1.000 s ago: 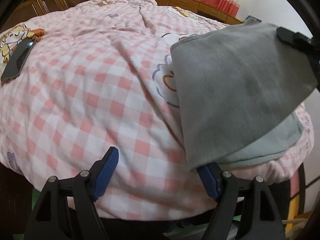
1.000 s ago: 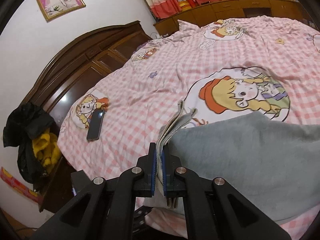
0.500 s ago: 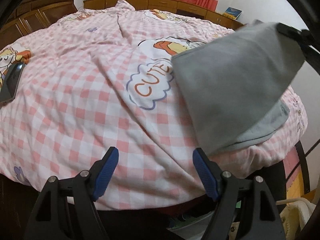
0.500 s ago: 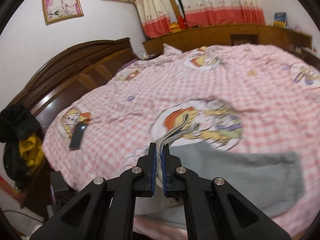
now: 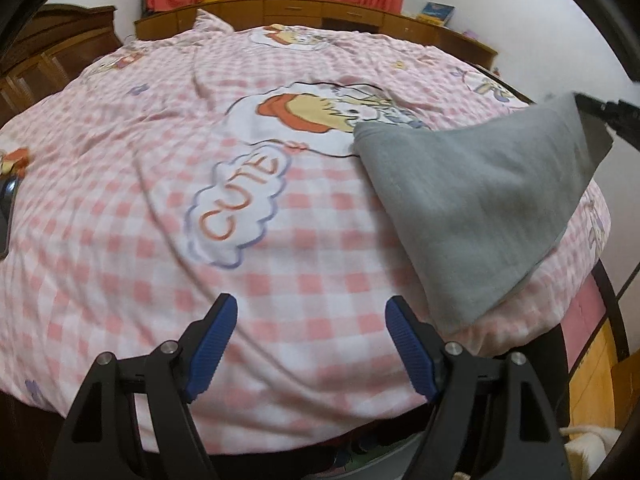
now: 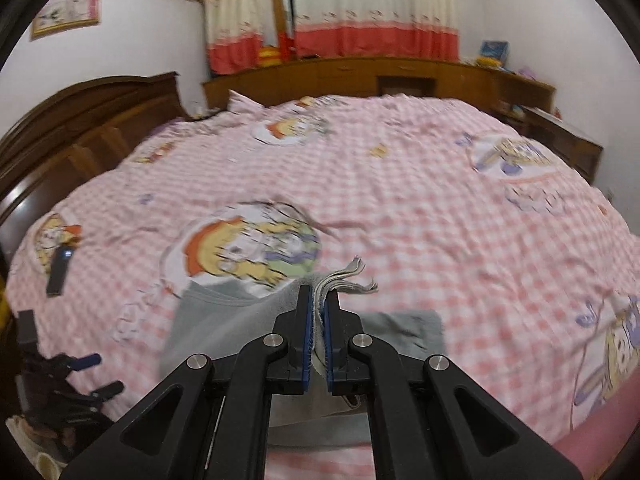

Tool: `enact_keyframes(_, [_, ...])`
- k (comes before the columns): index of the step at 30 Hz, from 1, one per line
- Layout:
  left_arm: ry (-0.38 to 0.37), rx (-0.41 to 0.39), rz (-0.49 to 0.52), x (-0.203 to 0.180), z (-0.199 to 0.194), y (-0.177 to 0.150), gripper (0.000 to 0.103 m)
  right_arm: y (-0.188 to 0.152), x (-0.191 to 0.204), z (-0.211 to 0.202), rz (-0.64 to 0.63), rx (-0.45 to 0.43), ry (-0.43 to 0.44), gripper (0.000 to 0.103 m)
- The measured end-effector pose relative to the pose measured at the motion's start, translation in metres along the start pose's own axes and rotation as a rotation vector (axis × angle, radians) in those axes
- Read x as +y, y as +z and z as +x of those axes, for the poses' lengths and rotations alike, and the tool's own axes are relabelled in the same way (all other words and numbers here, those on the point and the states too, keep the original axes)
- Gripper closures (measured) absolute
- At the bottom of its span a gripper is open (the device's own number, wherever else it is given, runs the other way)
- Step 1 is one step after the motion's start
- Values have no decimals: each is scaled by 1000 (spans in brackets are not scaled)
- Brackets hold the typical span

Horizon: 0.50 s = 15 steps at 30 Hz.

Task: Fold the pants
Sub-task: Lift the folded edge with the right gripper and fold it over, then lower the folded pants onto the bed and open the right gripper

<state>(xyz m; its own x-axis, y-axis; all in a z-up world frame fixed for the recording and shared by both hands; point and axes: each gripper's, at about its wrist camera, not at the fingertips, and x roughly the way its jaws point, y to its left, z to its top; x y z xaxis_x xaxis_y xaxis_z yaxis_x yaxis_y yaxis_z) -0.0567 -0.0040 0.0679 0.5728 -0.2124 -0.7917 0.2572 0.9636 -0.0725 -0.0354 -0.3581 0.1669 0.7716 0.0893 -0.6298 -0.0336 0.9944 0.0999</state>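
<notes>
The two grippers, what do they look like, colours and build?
Both look alike. The left gripper has matte black angular finger frames with triangular cut-outs, round silver pivot screws and ribbed blue pads. The right gripper shows the same black frames, silver screws and thin blue pad edges. No cables or markings show.

Ahead of my gripper a pink checked bedspread (image 6: 400, 208) covers the bed. Beyond it stands a low wooden cabinet (image 6: 360, 76) under red-hemmed curtains (image 6: 332, 4); a dark headboard (image 6: 80, 120) lies left.
</notes>
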Motion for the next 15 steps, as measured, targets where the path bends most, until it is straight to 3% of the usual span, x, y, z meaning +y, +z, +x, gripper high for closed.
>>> enact_keyframes(15, [-34,81,92,-50,46,19,23,-90,-79,96,67,229,-90,94])
